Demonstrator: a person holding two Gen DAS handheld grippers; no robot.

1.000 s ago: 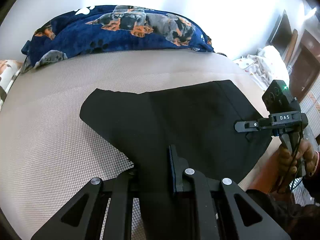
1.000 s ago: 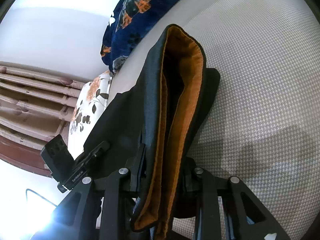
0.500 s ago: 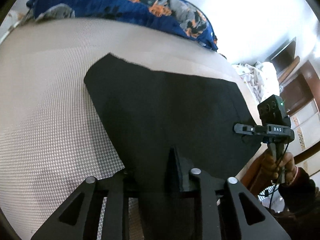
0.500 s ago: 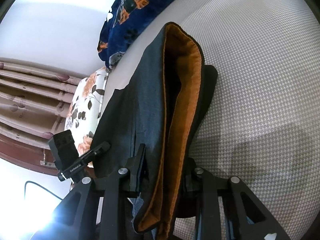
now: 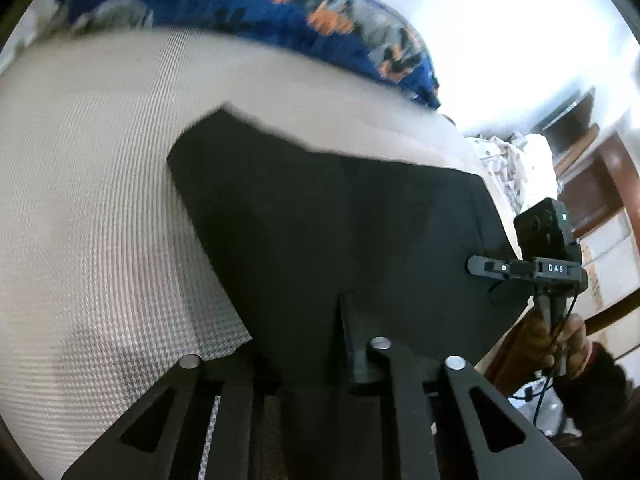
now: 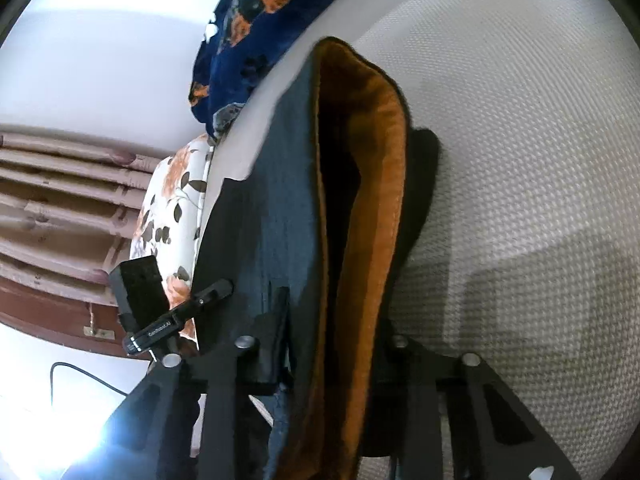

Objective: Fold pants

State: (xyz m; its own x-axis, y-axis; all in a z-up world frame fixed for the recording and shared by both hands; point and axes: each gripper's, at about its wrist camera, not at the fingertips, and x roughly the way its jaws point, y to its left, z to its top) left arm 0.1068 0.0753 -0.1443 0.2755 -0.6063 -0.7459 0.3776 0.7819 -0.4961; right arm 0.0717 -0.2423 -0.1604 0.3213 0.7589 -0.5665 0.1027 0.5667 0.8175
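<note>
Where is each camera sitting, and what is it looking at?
Left wrist view: it sits on the left tool, looks down along it at the black pants on the bed; the person's hand holding the right tool shows.
Right wrist view: it sits on the right tool, looks along the pants' orange lining; the left tool shows.
Both views share the pants, the bed and the blue blanket.
</note>
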